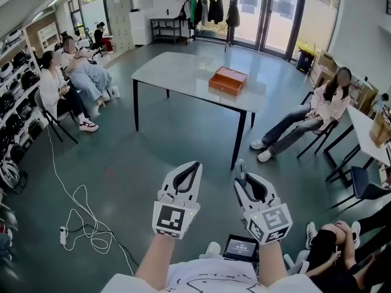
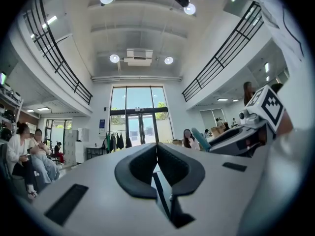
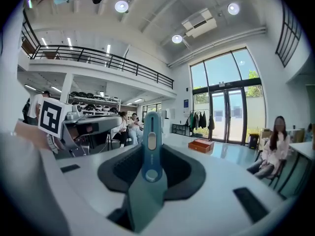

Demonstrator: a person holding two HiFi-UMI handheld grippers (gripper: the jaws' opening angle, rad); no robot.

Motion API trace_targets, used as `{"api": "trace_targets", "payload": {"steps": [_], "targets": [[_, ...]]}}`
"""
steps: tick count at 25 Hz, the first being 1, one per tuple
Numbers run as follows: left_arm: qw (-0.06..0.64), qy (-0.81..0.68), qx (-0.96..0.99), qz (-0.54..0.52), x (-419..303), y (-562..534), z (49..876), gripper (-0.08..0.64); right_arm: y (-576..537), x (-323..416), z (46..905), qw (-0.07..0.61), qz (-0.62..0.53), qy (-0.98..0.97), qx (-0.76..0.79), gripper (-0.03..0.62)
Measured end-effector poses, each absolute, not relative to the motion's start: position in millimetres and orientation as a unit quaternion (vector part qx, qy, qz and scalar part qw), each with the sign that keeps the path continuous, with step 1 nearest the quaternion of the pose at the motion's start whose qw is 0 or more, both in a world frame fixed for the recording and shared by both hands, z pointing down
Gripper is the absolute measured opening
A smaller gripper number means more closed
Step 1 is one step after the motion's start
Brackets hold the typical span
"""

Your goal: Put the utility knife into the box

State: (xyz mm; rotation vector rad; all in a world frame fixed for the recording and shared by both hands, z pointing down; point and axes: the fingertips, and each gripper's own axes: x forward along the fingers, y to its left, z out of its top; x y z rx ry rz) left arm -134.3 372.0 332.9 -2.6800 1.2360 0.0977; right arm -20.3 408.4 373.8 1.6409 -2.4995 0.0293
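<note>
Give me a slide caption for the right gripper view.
Right gripper holds a teal utility knife; orange box sits on the table ahead.

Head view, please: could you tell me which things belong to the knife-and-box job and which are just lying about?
Job:
- utility knife, clamped in the right gripper
- orange box
- table under the box

Lying about:
- power strip with its cable on the floor
- clothes rack
- small screen
</note>
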Motion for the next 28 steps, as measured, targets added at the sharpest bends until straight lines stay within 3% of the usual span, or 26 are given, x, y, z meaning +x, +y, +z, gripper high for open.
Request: {"api": "trace_targets", "payload": {"steps": [11, 28], "targets": [[0.097, 0.429, -0.897, 0.035, -76.6, 323.8, 333.6, 0.015, 362.6, 28.5, 381.1, 0.092, 0.015, -0.849, 0.52, 0.13], [0.093, 0.415, -0.905, 0.032, -54.8, 209.6, 337.2, 0.015, 248.8, 42.1, 378.7, 0.081, 0.018, -0.847, 0.525, 0.13]]}}
